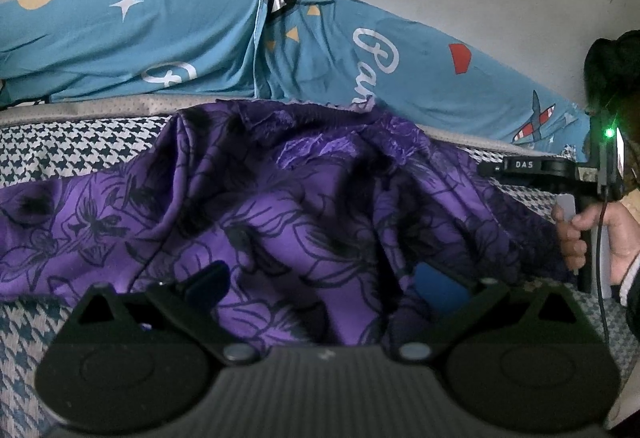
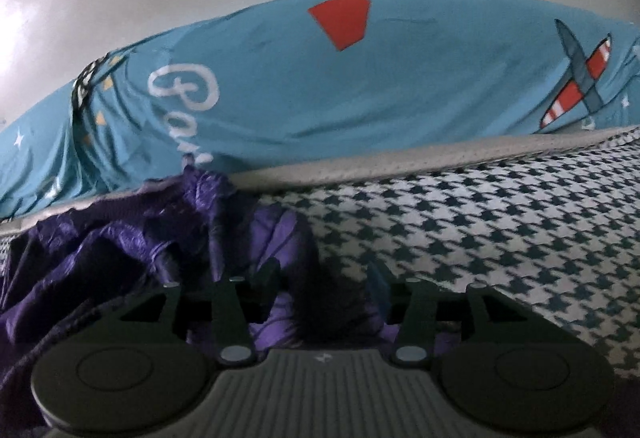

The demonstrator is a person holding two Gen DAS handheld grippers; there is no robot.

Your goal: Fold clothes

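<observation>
One purple floral garment (image 1: 280, 206) lies crumpled on the houndstooth bedcover (image 2: 500, 222), near one blue pillow (image 2: 320, 86). Two grippers: left gripper (image 1: 320, 286) spread wide over the fabric; right gripper (image 2: 324, 286) spread at the garment's right edge.

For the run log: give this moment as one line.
stage: fold begun | purple garment: crumpled on houndstooth bed cover | left gripper: open over garment | right gripper: open, at garment edge
</observation>
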